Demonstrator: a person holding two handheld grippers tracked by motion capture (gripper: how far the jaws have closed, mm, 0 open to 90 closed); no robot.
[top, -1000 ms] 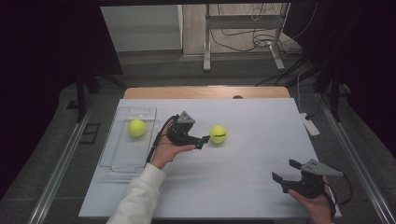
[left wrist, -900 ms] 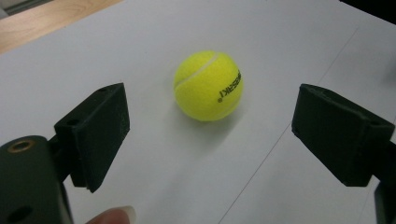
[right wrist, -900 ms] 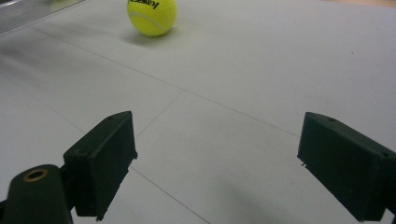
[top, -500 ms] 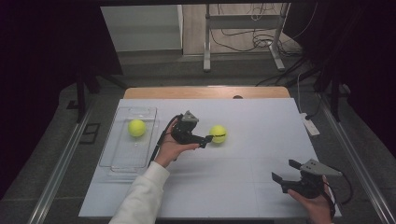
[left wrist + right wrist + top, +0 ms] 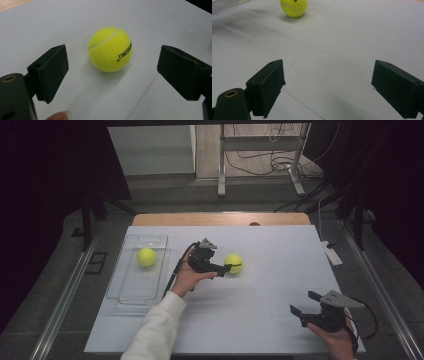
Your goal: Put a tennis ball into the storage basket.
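On surface we count two tennis balls: one in clear tray, one between left gripper jaws, spread, just opening; left gripper view reveals its lettering. Right gripper jaws spread, empty.

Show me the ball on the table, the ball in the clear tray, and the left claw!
ball on the table (image 5: 110, 49), left gripper view, its fuzzy yellow front.
ball in the clear tray (image 5: 146, 257), high view, its top.
left claw (image 5: 234, 267), high view, between its fingertips.

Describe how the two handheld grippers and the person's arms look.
Both the left gripper and the right gripper are black, with two blocky rectangular jaws, a grey three-cornered plate on top and a trailing black cable. The left arm wears a white sleeve.
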